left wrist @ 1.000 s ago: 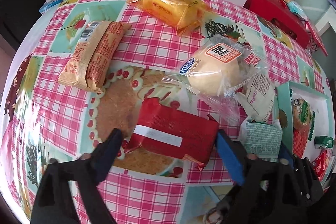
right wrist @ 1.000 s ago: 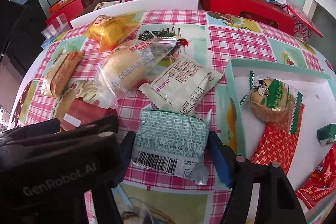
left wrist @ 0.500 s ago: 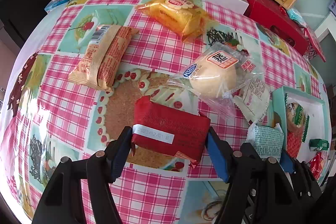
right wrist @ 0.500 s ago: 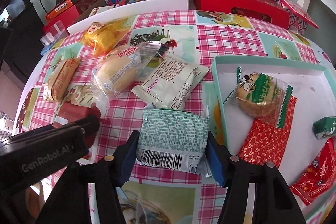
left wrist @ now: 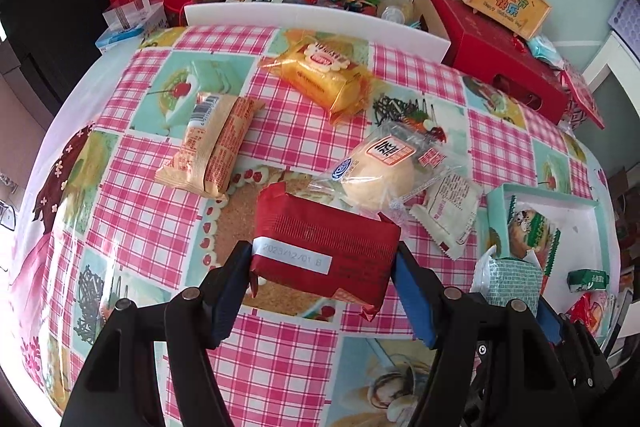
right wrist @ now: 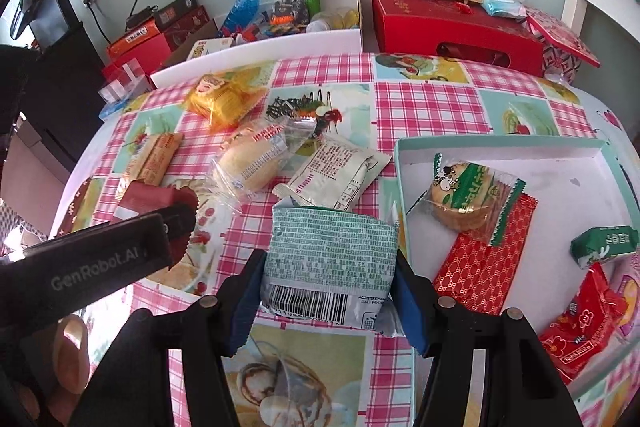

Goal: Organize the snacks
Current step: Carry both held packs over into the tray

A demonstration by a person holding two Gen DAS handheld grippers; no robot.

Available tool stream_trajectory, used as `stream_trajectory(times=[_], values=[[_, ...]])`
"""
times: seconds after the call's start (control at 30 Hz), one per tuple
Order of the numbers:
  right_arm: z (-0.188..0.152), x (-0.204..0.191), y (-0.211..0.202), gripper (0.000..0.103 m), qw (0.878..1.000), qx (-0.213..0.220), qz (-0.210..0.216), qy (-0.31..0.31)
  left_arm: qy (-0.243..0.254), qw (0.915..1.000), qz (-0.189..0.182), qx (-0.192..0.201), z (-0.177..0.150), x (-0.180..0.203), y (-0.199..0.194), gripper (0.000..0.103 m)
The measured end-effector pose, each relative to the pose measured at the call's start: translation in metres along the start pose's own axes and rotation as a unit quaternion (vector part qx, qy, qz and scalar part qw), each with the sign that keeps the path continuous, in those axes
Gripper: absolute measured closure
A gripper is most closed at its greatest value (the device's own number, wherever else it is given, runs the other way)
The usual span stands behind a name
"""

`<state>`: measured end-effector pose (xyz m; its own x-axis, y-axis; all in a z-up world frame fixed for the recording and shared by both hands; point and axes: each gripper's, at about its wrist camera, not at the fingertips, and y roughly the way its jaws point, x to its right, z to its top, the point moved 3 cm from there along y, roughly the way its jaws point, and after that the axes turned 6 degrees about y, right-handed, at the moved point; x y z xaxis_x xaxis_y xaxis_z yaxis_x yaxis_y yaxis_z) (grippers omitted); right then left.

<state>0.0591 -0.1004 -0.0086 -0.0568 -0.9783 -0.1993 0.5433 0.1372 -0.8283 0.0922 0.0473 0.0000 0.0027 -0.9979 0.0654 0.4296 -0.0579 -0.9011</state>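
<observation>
table [left wrist: 280,359] with pink checked cloth | teal-rimmed tray [right wrist: 496,143] on its right side, several snacks inside | left gripper [left wrist: 324,291] clamped on red packet [left wrist: 326,247], raised off cloth | right gripper [right wrist: 326,297] clamped on green-printed packet [right wrist: 332,255], just left of tray

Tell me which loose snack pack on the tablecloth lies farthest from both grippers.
The yellow-orange pack, lying nearest the white board at the table's far edge, beyond the tan pack and the clear-wrapped bun.
</observation>
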Motion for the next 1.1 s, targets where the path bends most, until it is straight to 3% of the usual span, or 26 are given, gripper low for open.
stream_trajectory(times=[0.27, 0.5, 0.9, 1.1], values=[[0.008, 0.023, -0.027, 0.040, 0.999, 0.026, -0.005, 0.019, 0.011, 0.9995, -0.017, 0.025, 0.006, 0.024, -0.014, 0.033], [0.019, 0.080, -0.041, 0.040, 0.996, 0.040, -0.037, 0.072, 0.061, 0.9966, -0.040, 0.036, 0.003, 0.073, -0.021, 0.033], [0.040, 0.190, -0.064, 0.040, 0.978, 0.089, -0.081, 0.171, 0.154, 0.9834, -0.084, 0.046, -0.011, 0.172, -0.020, 0.033], [0.045, 0.223, -0.064, 0.040, 0.970, 0.101, -0.090, 0.200, 0.194, 0.9756, -0.089, 0.050, -0.014, 0.211, -0.013, 0.033]])
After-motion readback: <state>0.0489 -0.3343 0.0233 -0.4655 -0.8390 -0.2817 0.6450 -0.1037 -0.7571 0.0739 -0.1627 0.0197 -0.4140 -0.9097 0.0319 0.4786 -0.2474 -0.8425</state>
